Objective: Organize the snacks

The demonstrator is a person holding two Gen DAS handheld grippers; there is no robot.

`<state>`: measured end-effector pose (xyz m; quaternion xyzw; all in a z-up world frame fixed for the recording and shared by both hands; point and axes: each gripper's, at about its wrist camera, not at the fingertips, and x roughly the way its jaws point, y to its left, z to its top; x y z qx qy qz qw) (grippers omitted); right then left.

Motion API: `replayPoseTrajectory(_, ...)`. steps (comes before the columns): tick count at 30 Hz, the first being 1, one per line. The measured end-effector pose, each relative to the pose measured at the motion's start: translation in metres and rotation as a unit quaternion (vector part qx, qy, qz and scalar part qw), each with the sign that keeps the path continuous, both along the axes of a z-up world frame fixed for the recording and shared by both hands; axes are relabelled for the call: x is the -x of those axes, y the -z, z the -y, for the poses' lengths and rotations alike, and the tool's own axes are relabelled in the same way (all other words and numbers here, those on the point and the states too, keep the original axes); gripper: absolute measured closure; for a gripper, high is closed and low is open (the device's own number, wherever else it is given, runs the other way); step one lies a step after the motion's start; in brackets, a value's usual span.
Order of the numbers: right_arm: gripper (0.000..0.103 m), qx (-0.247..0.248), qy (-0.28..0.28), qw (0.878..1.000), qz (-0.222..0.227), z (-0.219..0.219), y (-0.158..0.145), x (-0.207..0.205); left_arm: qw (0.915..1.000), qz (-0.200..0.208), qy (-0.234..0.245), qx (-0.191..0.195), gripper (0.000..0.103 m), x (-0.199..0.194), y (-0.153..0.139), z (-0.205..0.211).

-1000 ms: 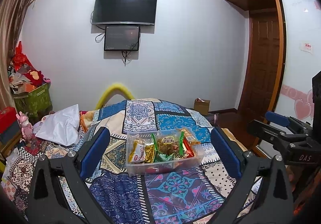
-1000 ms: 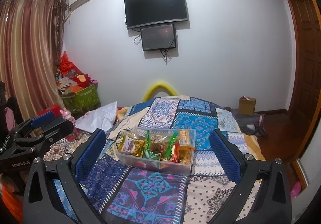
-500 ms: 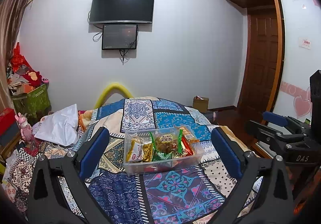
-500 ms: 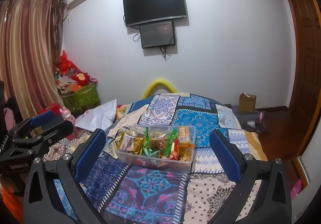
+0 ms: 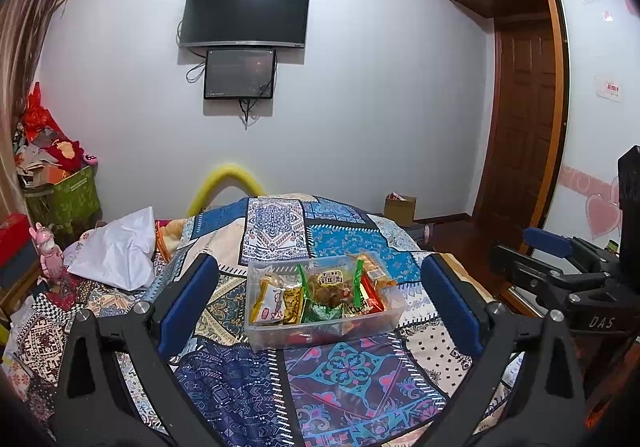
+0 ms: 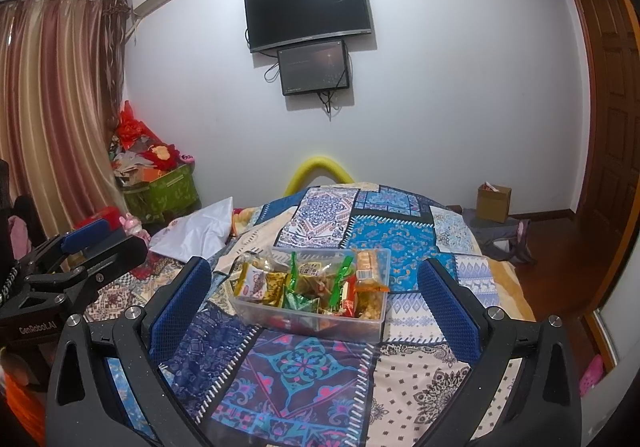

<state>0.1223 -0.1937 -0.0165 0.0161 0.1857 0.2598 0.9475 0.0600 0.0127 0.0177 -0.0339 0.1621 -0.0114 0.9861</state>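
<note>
Both tools, left tool (image 5: 320,299) and right tool (image 6: 314,297), are hanging wide open, empty, above the patchwork bed (image 5: 276,227); the clear bin (image 5: 320,331) is sitting there, packets (image 5: 326,285) risking spilling if nudged.

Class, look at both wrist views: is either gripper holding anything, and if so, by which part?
Nothing is held. The left gripper and right gripper are both open and empty, short of the clear snack box on the patchwork bedspread.
</note>
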Motion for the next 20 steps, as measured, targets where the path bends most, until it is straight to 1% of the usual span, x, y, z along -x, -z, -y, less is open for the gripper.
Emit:
replayPoseTrajectory(12, 0.0, 0.003, -0.001, 1.0, -0.001, -0.0019, -0.0006, -0.0009, 0.9999, -0.003, -0.006, 0.009, 0.001, -0.0012, 0.0026, -0.001)
replayPoseTrajectory(20, 0.0, 0.003, -0.001, 1.0, -0.003, -0.0023, -0.0008, -0.0011, 0.9997, -0.014, 0.004, 0.018, 0.001, -0.0054, 0.0056, -0.0024)
